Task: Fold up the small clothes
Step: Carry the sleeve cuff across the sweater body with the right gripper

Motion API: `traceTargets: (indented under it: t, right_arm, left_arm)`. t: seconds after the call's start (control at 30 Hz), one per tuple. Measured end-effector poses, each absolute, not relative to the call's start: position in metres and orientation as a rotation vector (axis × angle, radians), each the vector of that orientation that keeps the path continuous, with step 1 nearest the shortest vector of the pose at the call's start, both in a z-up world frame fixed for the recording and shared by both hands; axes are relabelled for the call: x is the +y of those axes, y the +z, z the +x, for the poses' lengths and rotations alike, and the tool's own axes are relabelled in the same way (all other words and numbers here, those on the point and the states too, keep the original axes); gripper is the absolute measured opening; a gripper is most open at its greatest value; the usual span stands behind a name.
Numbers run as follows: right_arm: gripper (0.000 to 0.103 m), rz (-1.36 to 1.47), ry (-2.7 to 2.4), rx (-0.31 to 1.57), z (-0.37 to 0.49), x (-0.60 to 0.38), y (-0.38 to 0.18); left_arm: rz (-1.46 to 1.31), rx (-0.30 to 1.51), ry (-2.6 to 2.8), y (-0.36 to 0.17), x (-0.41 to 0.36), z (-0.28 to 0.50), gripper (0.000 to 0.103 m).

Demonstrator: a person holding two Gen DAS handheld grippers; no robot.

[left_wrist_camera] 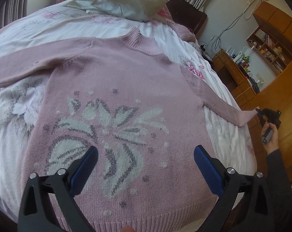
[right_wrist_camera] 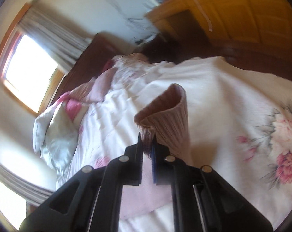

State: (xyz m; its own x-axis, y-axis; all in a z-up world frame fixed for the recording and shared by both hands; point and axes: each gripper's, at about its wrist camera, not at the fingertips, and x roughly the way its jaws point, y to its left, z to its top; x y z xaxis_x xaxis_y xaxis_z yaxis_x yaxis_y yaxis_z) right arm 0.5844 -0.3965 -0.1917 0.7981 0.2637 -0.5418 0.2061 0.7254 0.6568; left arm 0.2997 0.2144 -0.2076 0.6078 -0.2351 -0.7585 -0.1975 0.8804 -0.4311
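Note:
A pink knitted sweater (left_wrist_camera: 115,81) with a pale flower pattern lies spread flat, front up, on the bed. My left gripper (left_wrist_camera: 146,152) hovers open over its lower front, blue pads wide apart with nothing between them. One sleeve stretches out to the right, off the bed edge, where my right gripper (left_wrist_camera: 259,114) holds its end. In the right wrist view my right gripper (right_wrist_camera: 146,141) is shut on the ribbed sleeve cuff (right_wrist_camera: 165,112), which curls up above the fingers. The other sleeve (left_wrist_camera: 20,71) runs to the left.
The bed wears a white quilt (left_wrist_camera: 18,119) with pink flowers. Silvery pillows (left_wrist_camera: 126,2) lie at its head. A wooden desk (left_wrist_camera: 231,71) and shelves (left_wrist_camera: 269,46) stand to the right. A person's hand (left_wrist_camera: 271,135) and dark sleeve hold the right gripper beside the bed.

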Motion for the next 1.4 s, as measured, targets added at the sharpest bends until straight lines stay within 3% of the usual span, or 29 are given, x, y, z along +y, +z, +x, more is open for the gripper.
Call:
traceTargets:
  t: [0.23,0.5,0.67,0.97,1.07,1.13,1.23,1.4]
  right_arm:
    - [0.006,0.565,0.2,0.673,0.585,-0.276,-0.143]
    - [0.006,0.448,0.316,0.69,0.581,-0.154,-0.13]
    - [0.006,0.39,0.379,0.766,0.58,-0.084,-0.162]
    - [0.006,0.183,0.387,0.975,0.565,0.015,-0.268]
    - [0.014,0.145,0.389,0.999,0.56,0.026,-0.287]
    - [0.03,0.151,0.419,1.012,0.552,0.026,-0.289]
    - [0.042,0.151,0.419,0.975,0.53,0.009,-0.277]
    - [0.05,0.331,0.475,0.949,0.459,-0.039,-0.262]
  left_arm:
    - [-0.512,0.937,-0.02,-0.193,0.231,0.318,0.099]
    - [-0.528,1.013,-0.027,-0.201,0.245,0.36,0.099]
    - [-0.592,1.005,-0.083,-0.195,0.249,0.395,0.099]
    - [-0.75,1.02,-0.269,-0.216,0.223,0.475,0.099]
    - [-0.83,1.026,-0.349,-0.23,0.21,0.509,0.099]
    - [-0.872,1.049,-0.383,-0.243,0.199,0.532,0.099]
    - [-0.924,1.073,-0.395,-0.267,0.187,0.563,0.099]
    - [-0.998,1.198,-0.412,-0.308,0.163,0.6,0.099]
